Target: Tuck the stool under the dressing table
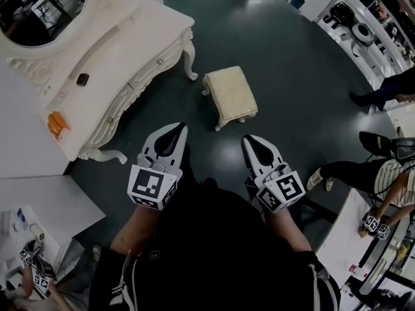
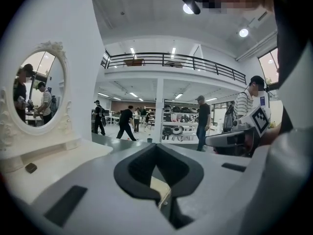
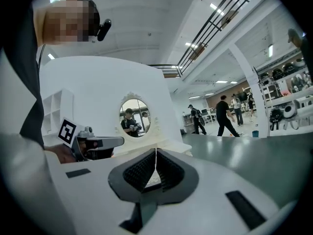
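A cream padded stool (image 1: pixel 230 96) with carved white legs stands on the dark floor, out from the white dressing table (image 1: pixel 123 50) at the left. The table carries an oval mirror (image 1: pixel 39 8), also seen as the mirror (image 2: pixel 39 89) in the left gripper view. My left gripper (image 1: pixel 180 127) is shut and empty, just short of the stool's near left corner. My right gripper (image 1: pixel 248 138) is shut too, close to the stool's near right edge. A sliver of the stool (image 2: pixel 159 187) shows through the left jaws. The table (image 3: pixel 171 143) lies ahead in the right gripper view.
Several people stand and walk at the right (image 1: pixel 382 92) and in the far hall (image 2: pixel 126 122). A white bench (image 1: pixel 353 232) is at the lower right, shelving (image 1: pixel 366 28) at the upper right. An orange item (image 1: pixel 57 125) and a small dark object (image 1: pixel 82 79) lie on the table.
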`<state>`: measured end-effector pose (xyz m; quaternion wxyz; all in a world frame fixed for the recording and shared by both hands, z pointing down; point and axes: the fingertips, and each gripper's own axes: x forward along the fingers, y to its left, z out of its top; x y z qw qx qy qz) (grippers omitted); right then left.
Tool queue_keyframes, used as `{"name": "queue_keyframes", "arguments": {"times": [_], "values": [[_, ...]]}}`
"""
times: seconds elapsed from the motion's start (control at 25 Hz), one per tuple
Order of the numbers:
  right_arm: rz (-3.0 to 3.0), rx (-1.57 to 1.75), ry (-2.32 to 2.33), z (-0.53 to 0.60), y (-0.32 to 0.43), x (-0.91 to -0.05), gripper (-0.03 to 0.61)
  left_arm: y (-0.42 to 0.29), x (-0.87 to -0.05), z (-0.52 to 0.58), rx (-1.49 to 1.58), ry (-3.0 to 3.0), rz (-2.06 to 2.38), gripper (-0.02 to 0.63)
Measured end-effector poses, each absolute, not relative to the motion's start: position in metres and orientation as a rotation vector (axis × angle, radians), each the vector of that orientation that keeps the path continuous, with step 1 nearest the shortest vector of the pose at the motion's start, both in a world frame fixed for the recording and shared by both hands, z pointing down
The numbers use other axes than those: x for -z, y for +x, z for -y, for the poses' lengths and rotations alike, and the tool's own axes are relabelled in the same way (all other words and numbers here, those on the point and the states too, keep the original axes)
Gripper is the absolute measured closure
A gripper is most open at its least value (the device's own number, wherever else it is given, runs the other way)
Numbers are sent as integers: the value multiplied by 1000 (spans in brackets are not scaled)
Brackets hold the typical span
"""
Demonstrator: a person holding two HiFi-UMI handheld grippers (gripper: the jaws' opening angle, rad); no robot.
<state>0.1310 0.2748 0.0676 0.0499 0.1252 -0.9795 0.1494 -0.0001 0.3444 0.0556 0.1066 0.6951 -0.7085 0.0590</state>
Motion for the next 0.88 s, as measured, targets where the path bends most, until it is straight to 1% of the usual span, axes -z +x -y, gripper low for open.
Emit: {"name": "queue_keyframes", "arguments": {"times": [0.28, 0.48, 0.68, 0.88], "values": [[2953, -506, 559, -229, 76, -73, 558, -67, -61, -284, -218, 2146, 1956, 609], [2934, -519, 695, -201, 47, -77, 557, -98, -66, -243, -230, 2232, 1852, 609], [2896, -540, 852, -180, 35, -84, 557, -112, -73, -207, -259, 2327, 1722, 607], [2845, -591, 951, -152, 42, -94, 557, -108, -87, -165, -270, 2355, 1615, 609]]}}
